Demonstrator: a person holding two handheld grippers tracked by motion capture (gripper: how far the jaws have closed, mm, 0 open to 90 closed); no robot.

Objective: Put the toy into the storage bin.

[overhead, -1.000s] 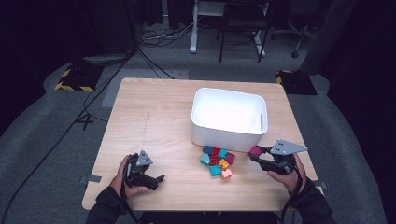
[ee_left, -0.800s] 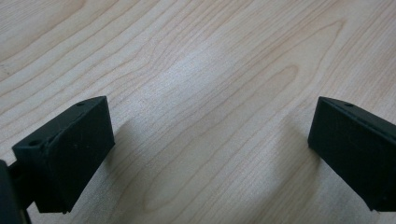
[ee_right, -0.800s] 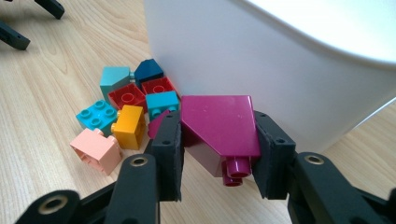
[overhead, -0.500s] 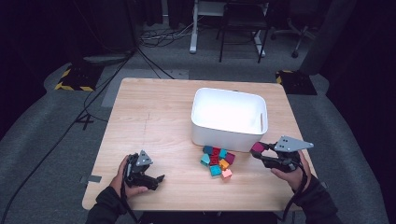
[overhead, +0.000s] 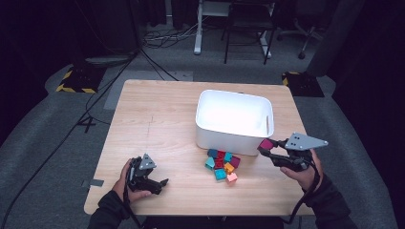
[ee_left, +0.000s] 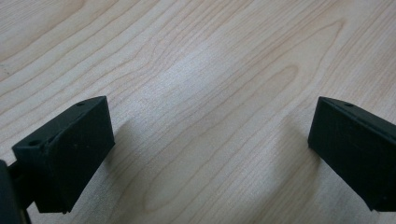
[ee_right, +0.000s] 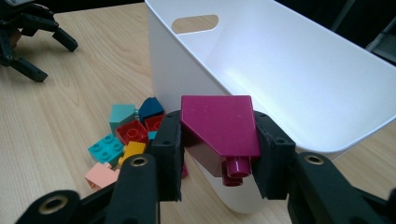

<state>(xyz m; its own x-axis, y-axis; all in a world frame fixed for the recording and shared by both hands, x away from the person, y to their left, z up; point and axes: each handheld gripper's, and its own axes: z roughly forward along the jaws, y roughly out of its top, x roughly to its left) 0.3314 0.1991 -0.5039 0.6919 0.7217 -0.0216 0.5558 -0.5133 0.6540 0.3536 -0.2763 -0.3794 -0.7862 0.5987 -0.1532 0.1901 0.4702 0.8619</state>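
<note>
Magenta brick (ee_right: 219, 126) is clenched in my right tongs (ee_right: 217, 156) beside the white bin (overhead: 234, 136), left tongs (overhead: 160, 183) released on the desk (overhead: 157, 119); next, carry over the rim and let go.

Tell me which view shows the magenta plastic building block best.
The right gripper view: the magenta plastic building block sits close up, clamped between the right claw pads, studs down. The high view shows it small beside the white plastic bin.

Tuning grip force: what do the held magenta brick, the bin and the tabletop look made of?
Magenta brick: likely hard moulded plastic, glossy, with studs. White bin: seemingly smooth plastic, thin wall, moulded handle slot. Tabletop: light wood grain, matte; solid wood or laminate can't be told.
</note>
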